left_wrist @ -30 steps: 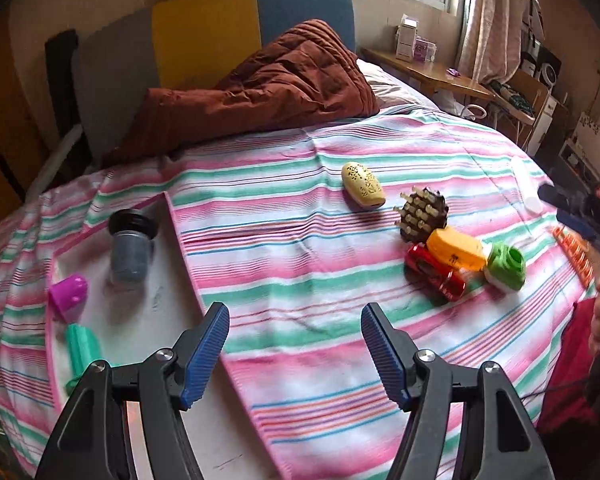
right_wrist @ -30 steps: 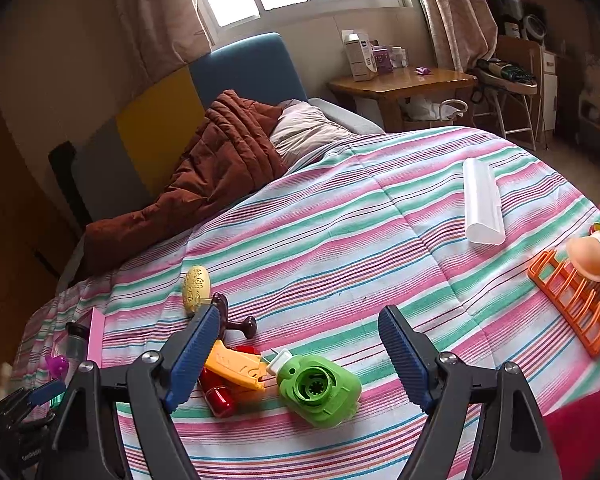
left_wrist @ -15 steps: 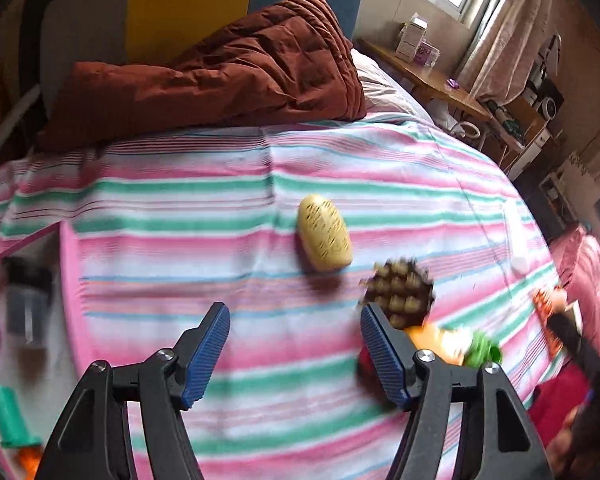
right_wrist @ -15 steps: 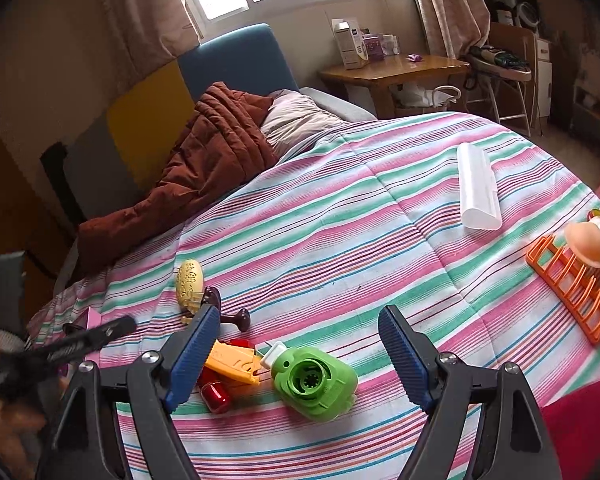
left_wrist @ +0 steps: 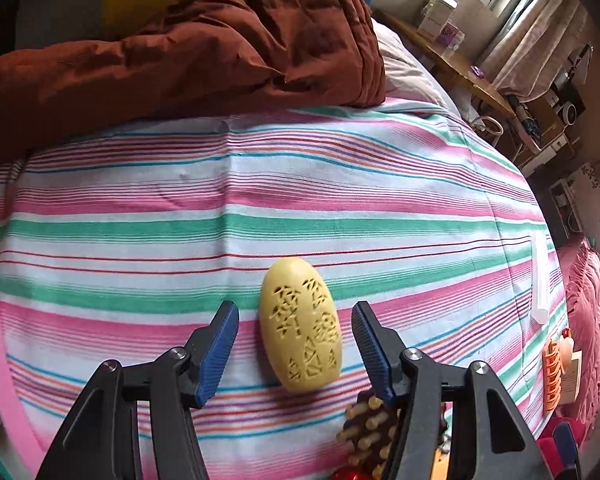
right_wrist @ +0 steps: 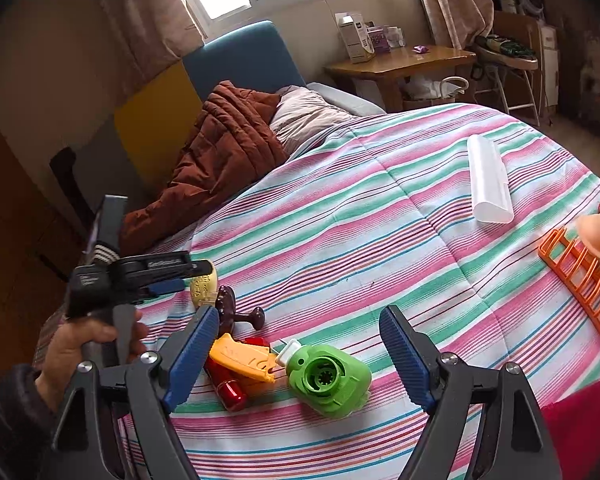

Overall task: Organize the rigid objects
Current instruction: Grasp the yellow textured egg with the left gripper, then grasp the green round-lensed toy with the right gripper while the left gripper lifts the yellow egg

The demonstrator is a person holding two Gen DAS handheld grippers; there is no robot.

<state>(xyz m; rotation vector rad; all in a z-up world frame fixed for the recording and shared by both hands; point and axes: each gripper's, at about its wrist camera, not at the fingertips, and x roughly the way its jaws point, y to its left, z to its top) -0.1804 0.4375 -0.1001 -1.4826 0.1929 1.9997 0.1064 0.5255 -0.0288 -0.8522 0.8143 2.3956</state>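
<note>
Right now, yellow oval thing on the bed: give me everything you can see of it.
The yellow oval piece is a smooth, matte, egg-shaped shell, plastic by the look, with clusters of small angular cut-outs across its top. It lies flat and lengthwise on the striped bedspread, between the open fingers of the left claw, which do not touch it. The brown spiked massager sits just beside its near end. From the right wrist view it is mostly hidden behind the left claw.

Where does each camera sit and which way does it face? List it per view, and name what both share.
Left wrist: on the left gripper, looking down its open fingers at the yellow oval case on the striped bedspread.
Right wrist: on the right gripper, facing the headboard over the green toy; the left hand shows.
Shared: the yellow oval case, the brown quilt.
</note>
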